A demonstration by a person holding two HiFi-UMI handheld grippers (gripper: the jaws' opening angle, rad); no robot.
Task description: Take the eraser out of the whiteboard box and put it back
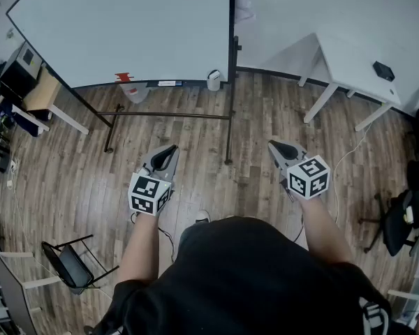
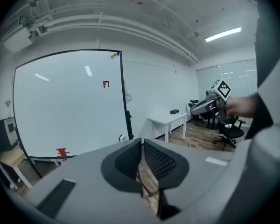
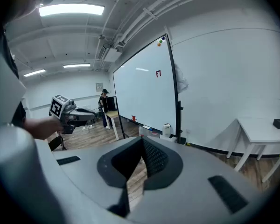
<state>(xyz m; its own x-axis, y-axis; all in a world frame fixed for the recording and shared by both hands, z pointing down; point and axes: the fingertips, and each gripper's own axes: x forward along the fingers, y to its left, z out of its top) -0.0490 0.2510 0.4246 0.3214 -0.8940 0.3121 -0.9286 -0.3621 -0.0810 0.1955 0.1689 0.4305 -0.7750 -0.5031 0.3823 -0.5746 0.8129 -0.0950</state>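
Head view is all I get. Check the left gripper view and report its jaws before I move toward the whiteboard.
Observer: The left gripper has its jaws closed tip to tip, with nothing between them.
Operator: Now the right one.
Observer: The right gripper is likewise shut and empty.
Operator: Report anyone near the board.
Observer: In the right gripper view a person stands past the left edge of the whiteboard, beside a desk.
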